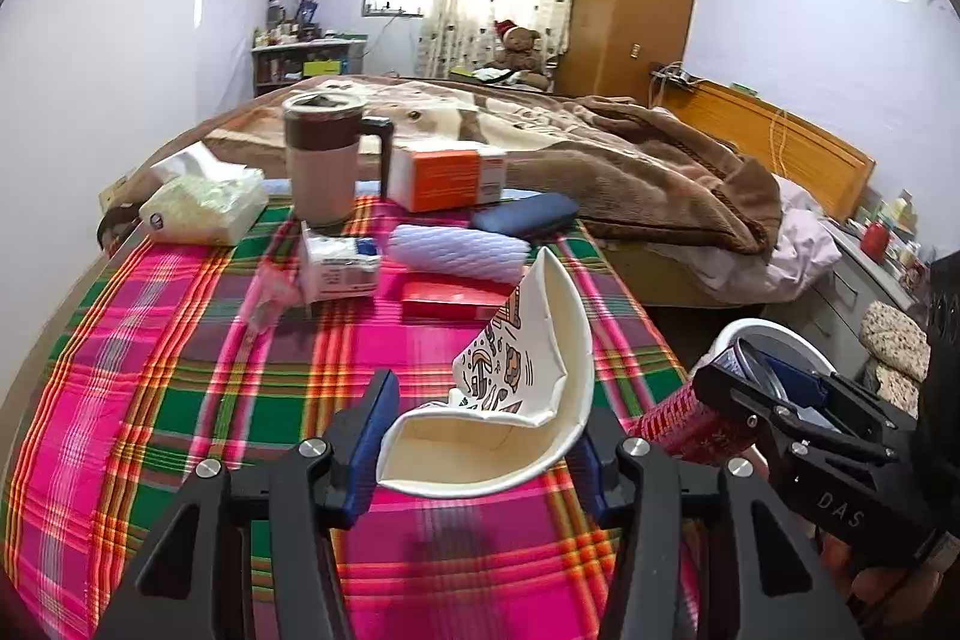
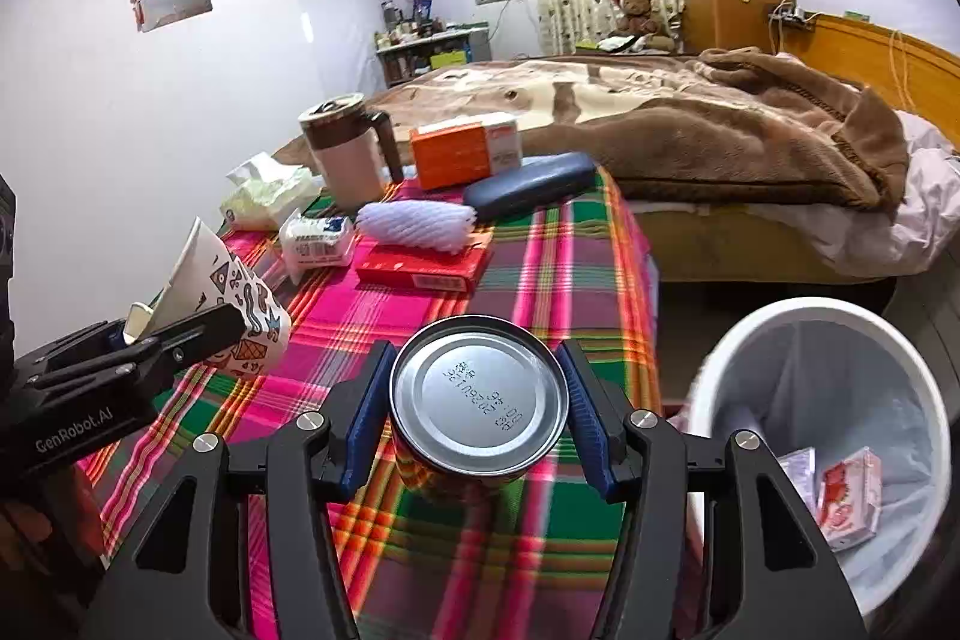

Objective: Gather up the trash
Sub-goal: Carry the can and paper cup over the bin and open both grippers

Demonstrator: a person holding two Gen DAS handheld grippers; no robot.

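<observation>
My left gripper (image 1: 480,436) is shut on a crushed white paper cup (image 1: 528,388) with a coloured pattern, held above the plaid tablecloth; the cup (image 2: 240,304) also shows at the left of the right wrist view. My right gripper (image 2: 477,400) is shut on a drink can (image 2: 480,400), its silver bottom facing the camera; the can (image 1: 690,418) also shows in the left wrist view, at the table's right edge. A white trash bin (image 2: 720,358) with a liner stands on the floor to the right of the table and holds two small pink-and-white packets (image 2: 852,496).
On the plaid-covered table (image 1: 180,400) lie a brown mug (image 1: 324,160), a tissue pack (image 1: 204,202), an orange box (image 1: 444,175), a dark case (image 1: 525,214), white foam netting (image 1: 456,253), a red box (image 1: 456,298) and a small white box (image 1: 339,268). A bed with a brown blanket (image 1: 630,160) is behind.
</observation>
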